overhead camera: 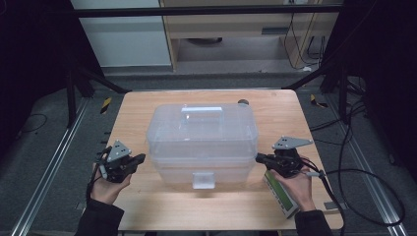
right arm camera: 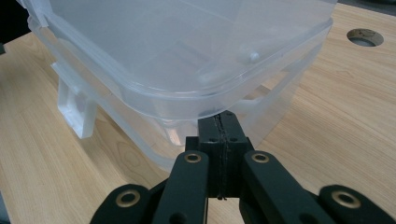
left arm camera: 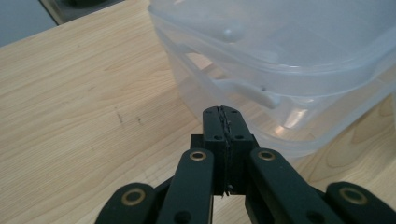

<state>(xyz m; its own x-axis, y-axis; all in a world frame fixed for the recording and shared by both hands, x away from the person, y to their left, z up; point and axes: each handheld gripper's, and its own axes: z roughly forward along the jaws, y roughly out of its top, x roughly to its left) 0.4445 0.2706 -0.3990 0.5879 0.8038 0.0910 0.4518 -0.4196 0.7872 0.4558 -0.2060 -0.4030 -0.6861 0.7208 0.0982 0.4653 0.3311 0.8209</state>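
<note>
Two claws pressed together, empty: left claw (overhead camera: 139, 158) just beside the box (overhead camera: 201, 142), right claw (overhead camera: 259, 157) touching its rim. Box sits mid-bench (overhead camera: 147, 206), lid on. I judge it light, slick, flexing; best taken under side handles.

High overhead, two close views, shared box (overhead camera: 202, 142)

The clear lidded box (overhead camera: 202, 142) blocks mid-table; bare table (overhead camera: 137, 105) lies open left, behind and in front.
</note>
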